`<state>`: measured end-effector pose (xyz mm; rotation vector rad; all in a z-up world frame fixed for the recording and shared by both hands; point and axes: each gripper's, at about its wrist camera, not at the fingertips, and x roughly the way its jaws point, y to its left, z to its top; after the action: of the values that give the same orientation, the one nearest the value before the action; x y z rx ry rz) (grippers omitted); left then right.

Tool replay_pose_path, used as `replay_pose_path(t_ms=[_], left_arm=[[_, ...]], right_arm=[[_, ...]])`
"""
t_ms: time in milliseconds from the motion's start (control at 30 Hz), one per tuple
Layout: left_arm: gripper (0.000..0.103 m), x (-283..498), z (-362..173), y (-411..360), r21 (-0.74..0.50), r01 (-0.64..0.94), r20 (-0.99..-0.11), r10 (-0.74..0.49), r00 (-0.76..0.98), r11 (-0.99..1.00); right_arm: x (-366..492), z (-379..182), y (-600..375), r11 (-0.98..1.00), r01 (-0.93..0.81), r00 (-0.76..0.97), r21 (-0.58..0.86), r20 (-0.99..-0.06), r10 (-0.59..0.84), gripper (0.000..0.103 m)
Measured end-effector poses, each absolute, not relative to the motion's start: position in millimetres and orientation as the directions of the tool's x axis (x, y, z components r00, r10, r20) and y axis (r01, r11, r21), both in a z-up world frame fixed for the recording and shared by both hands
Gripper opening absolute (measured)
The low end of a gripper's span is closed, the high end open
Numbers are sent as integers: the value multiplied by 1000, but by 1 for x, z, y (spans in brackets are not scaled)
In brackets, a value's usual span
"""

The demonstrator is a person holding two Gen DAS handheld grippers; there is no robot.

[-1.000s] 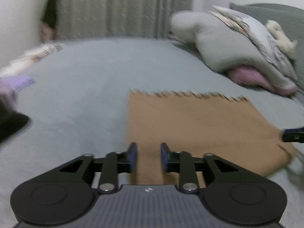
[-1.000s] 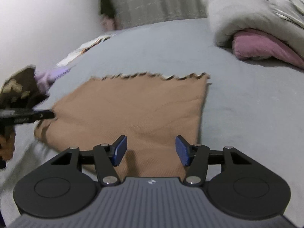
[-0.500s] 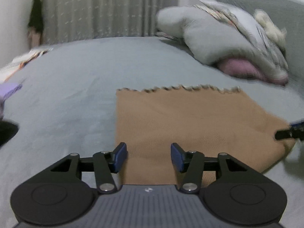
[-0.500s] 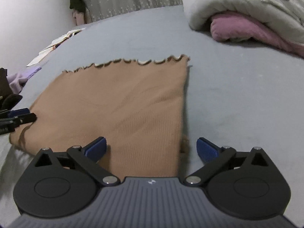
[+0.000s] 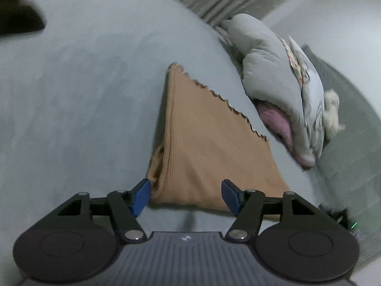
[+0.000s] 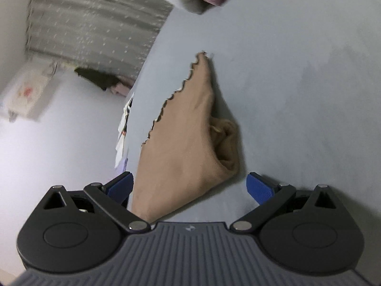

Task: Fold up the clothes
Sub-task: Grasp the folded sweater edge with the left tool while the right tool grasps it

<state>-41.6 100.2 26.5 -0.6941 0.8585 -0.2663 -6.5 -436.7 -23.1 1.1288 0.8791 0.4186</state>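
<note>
Your left tongs (image 5: 185, 196) are opening, with nothing pinched; the brown cloth's (image 5: 204, 147) near edge lies between the blue tips. Your right tongs (image 6: 189, 186) are wide apart over its corner. The cloth lies flat mid-bed (image 5: 83, 90). No readable writing. Both views have tipped sideways since before.

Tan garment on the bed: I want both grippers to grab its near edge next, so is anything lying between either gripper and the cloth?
Nothing visible. The tan garment lies on the bed directly ahead of the opening left gripper and the open right gripper; neither holds anything.
</note>
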Motion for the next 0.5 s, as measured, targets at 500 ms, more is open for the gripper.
replay_pose_path(t_ms=[500], left_arm=[[102,-17,16,65,-581,-49,-620,-402,674,812]], right_arm=[[15,-23,-384,549,79,664,832,-455,593,103]])
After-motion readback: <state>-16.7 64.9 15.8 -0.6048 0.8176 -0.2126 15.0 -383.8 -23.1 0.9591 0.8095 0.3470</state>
